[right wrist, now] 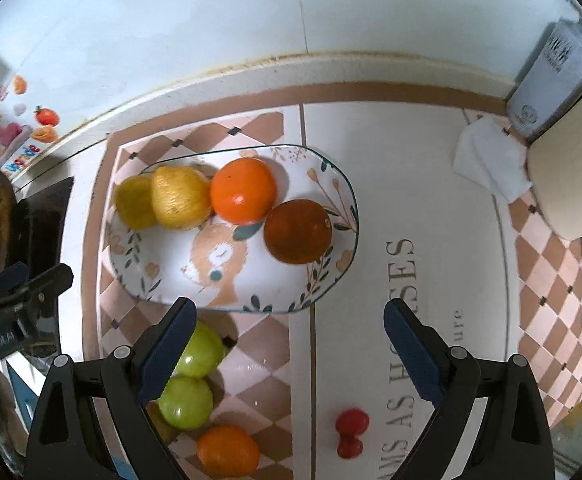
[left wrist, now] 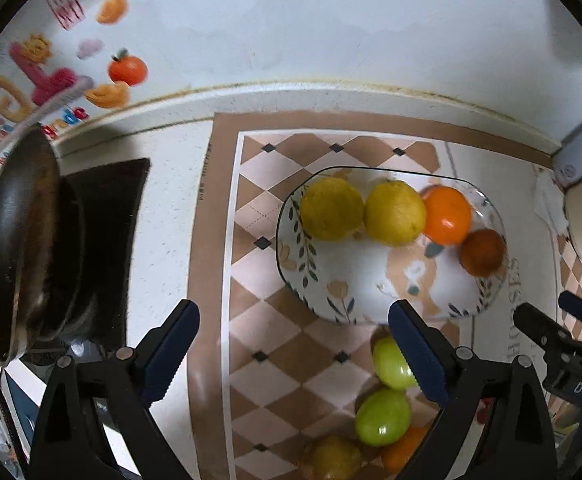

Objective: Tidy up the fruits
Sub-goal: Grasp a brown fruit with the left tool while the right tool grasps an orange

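A patterned plate point(left wrist: 371, 276) point(right wrist: 171, 264) on the checkered mat holds two yellow fruits point(left wrist: 333, 208) point(right wrist: 181, 196), a bright orange point(left wrist: 447, 216) point(right wrist: 243, 190) and a darker orange point(left wrist: 483, 252) point(right wrist: 297, 232). In front of the plate, on the mat, lie two green fruits point(left wrist: 383, 416) point(right wrist: 187, 400), an orange point(right wrist: 227, 450) and a yellow fruit point(left wrist: 335, 458). My left gripper point(left wrist: 291, 348) is open and empty above the mat, left of the green fruits. My right gripper point(right wrist: 291, 344) is open and empty, just in front of the plate.
A black pan point(left wrist: 23, 240) sits on a dark stove at the left. A small red object point(right wrist: 351, 432) lies on the mat. A grey can point(right wrist: 551, 80), a folded napkin point(right wrist: 487, 160) and a cream box point(right wrist: 571, 168) stand at the right. The wall is behind.
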A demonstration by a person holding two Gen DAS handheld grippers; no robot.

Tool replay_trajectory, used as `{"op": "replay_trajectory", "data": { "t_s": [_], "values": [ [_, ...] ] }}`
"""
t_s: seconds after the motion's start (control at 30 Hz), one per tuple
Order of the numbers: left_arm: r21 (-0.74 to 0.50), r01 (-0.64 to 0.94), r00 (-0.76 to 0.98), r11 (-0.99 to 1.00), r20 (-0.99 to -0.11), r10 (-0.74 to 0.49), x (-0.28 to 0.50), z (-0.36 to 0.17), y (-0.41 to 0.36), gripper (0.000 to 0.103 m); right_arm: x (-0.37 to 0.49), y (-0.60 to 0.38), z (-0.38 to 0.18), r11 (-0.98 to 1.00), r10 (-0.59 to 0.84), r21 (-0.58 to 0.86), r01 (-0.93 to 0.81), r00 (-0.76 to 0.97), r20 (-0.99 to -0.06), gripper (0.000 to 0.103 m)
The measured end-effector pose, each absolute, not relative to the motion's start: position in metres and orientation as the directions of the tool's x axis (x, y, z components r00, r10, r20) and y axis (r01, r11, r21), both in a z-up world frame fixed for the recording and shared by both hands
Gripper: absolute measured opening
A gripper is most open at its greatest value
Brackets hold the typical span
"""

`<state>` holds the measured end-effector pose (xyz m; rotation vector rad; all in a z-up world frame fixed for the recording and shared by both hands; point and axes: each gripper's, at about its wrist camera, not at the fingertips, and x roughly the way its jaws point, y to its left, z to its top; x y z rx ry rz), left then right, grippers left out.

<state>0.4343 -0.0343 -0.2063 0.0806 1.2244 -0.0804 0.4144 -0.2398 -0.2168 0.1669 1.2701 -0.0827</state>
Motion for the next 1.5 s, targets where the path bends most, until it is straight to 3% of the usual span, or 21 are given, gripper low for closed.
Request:
{"op": "replay_trajectory", "data": {
  "t_s": [0.6, 0.97, 1.17, 1.5],
  "values": [
    [-0.022, 0.112, 0.503, 0.993, -0.861, -0.076, 0.347, -0.129, -0.02, 0.097, 0.332, -0.207, -0.118, 0.994, 0.017, 0.066, 0.091, 0.461, -0.887, 0.097],
    [-0.036, 0.118, 0.541, 0.992, -0.836, -0.095, 0.328, -0.107, -0.018, 0.097, 0.311, -0.199, -0.093, 0.99, 0.05, 0.109, 0.087, 0.503, -0.863, 0.097],
    [-0.018, 0.108, 0.497, 0.994, -0.865, -0.07, 0.331, -0.129, -0.014, 0.097, 0.313, -0.202, -0.118, 0.984, 0.091, 0.148, 0.096, 0.447, -0.89, 0.097],
    [-0.05, 0.117, 0.163, 0.992, -0.984, -0.069, 0.343, -0.248, -0.005, 0.1, 0.316, -0.196, -0.261, 0.946, 0.295, 0.301, 0.124, 0.063, -0.953, 0.097]
  ]
}}
